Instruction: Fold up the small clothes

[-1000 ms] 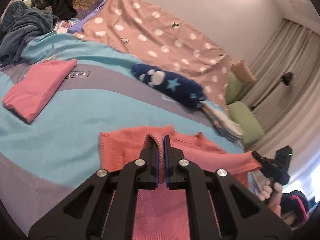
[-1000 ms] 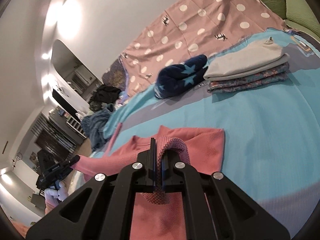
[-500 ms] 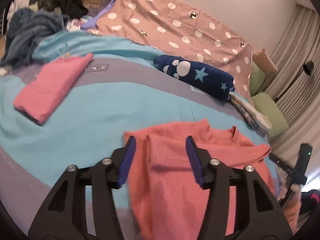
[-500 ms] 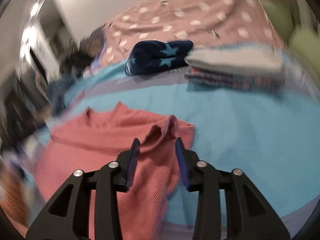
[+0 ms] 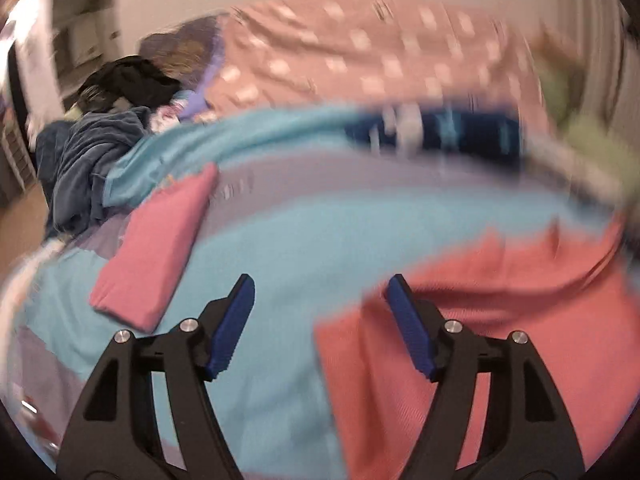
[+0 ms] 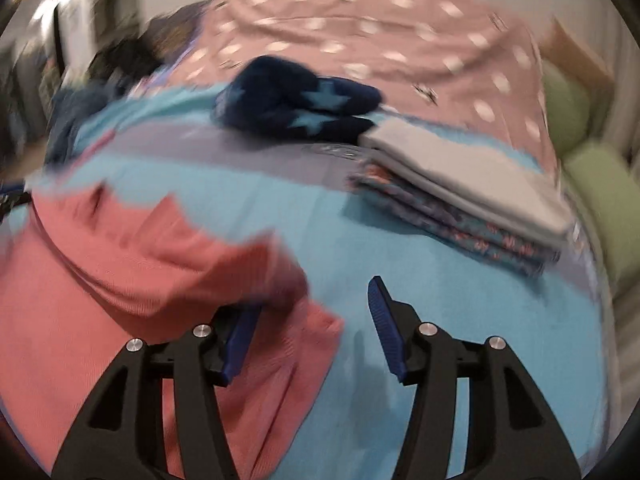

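both the left hand-held gripper (image 5: 318, 294) and right hand-held gripper (image 6: 314, 300), jaws just opened, stand spread and empty, leaving the coral shirt (image 6: 120, 272) flat on the bed (image 6: 440, 280), probably ready for its next fold.

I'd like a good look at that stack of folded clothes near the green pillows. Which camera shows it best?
The right wrist view: the folded stack lies whole there, grey pieces over patterned ones, only mildly blurred. In the left wrist view it is just a smeared streak at the right edge, with no layers to make out.
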A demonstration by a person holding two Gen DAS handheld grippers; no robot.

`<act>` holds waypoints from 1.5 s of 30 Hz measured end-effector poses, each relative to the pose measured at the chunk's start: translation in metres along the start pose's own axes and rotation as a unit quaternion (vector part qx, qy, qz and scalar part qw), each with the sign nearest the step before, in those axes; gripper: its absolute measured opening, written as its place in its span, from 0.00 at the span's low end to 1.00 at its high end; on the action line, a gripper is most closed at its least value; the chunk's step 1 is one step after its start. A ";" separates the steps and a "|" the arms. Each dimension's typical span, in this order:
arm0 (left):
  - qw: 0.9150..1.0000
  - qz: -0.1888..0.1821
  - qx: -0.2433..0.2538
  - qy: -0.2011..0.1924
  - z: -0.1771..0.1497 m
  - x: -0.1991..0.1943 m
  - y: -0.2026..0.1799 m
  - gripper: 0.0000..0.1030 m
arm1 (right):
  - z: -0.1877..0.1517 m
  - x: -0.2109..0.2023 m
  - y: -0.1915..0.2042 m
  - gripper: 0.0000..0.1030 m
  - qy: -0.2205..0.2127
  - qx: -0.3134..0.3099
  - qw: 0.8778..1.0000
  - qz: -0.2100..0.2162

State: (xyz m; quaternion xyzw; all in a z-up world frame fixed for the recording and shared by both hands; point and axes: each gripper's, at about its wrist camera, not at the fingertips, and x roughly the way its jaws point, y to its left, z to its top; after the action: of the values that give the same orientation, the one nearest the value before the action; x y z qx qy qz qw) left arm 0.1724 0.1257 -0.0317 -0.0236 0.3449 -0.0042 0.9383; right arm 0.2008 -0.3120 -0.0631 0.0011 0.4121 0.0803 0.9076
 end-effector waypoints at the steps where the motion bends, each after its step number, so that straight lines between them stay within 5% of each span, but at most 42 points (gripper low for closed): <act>1: 0.999 -0.016 -0.023 -0.021 0.009 -0.009 0.006 0.71 | 0.000 0.001 -0.004 0.54 0.002 0.014 1.000 0.008; 5: 0.998 -0.044 -0.034 -0.043 0.021 -0.020 0.017 0.76 | -0.008 0.002 -0.018 0.54 0.006 0.048 0.998 0.048; 11: 0.988 -0.127 -0.040 0.073 -0.005 0.038 0.007 0.75 | 0.000 0.005 -0.018 0.54 0.011 0.067 0.990 0.126; 13: 0.983 -0.150 -0.050 0.094 -0.011 0.056 0.003 0.54 | 0.003 0.013 -0.018 0.54 0.021 0.074 0.988 0.136; 14: 0.978 -0.172 -0.054 0.106 -0.014 0.064 -0.001 0.24 | 0.004 0.016 -0.018 0.44 0.023 0.079 0.986 0.142; 15: 0.974 -0.188 -0.060 0.115 -0.013 0.072 -0.004 0.07 | 0.005 0.016 -0.019 0.05 0.020 0.085 0.984 0.154; 17: 0.974 -0.191 -0.067 0.097 -0.007 0.066 -0.006 0.04 | 0.008 0.002 -0.020 0.02 -0.010 0.097 0.979 0.177; 22: 0.985 -0.166 -0.031 0.020 0.018 0.030 -0.014 0.03 | 0.023 -0.041 -0.018 0.02 -0.088 0.079 0.981 0.152; 25: 0.988 -0.149 -0.016 0.039 0.020 0.054 -0.020 0.07 | 0.022 -0.016 -0.016 0.07 -0.045 0.084 0.989 0.115; 26: 0.988 -0.142 -0.014 0.053 0.018 0.063 -0.020 0.13 | 0.018 -0.006 -0.017 0.20 -0.017 0.095 0.989 0.109; 28: 0.992 -0.103 -0.008 0.074 0.009 0.067 -0.021 0.17 | 0.004 -0.004 -0.021 0.24 0.011 0.115 0.989 0.093; 32: 0.993 -0.105 -0.006 0.045 -0.004 0.019 -0.014 0.37 | -0.025 -0.054 -0.028 0.25 -0.006 0.111 0.988 0.110; 34: 0.993 -0.111 0.001 0.036 -0.015 -0.011 -0.017 0.39 | -0.049 -0.083 -0.031 0.26 -0.009 0.106 0.987 0.120; 40: 0.981 -0.171 0.077 0.053 -0.044 -0.061 -0.079 0.39 | -0.125 -0.137 -0.022 0.27 0.007 0.125 0.979 0.163; 45: 0.956 -0.241 0.149 0.074 -0.044 -0.054 -0.174 0.36 | -0.154 -0.150 -0.001 0.27 0.008 0.117 0.974 0.194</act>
State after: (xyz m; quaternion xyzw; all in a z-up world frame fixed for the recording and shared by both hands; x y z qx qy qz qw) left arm 0.1047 -0.0489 -0.0219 0.0342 0.3926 -0.2830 0.8744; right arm -0.0119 -0.3446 -0.0526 0.1861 0.4175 0.2060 0.8652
